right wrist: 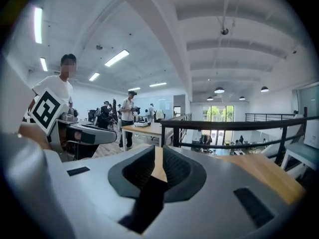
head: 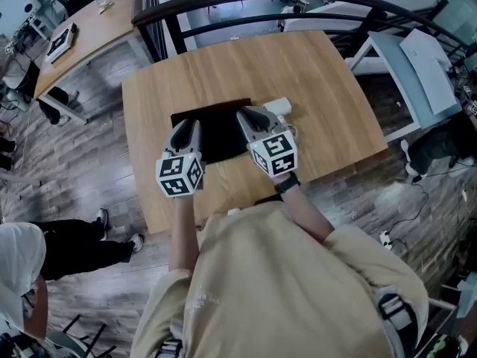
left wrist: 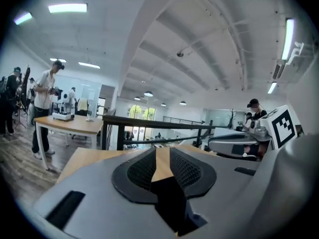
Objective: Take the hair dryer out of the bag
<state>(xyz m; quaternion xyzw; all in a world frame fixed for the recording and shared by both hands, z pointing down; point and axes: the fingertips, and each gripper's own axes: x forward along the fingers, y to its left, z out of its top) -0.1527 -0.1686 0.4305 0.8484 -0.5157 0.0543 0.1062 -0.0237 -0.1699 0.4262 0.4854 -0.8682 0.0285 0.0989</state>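
Hair dryer point(head: 277, 108): white, at far right corner of black bag point(head: 216, 133), just beyond my right claw point(head: 251, 116); left claw point(head: 185, 127) farther; both slightly spread, empty

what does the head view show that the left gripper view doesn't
Only the head view: the black bag as a plain flat shape, a white hair dryer at its far right corner, and the person's torso. Only the left gripper view: the ceiling lights, and the left gripper with jaws slightly apart, nothing held between them. Both: the wooden table, the dark railing, and the right gripper, though the left gripper view catches only its marker cube.
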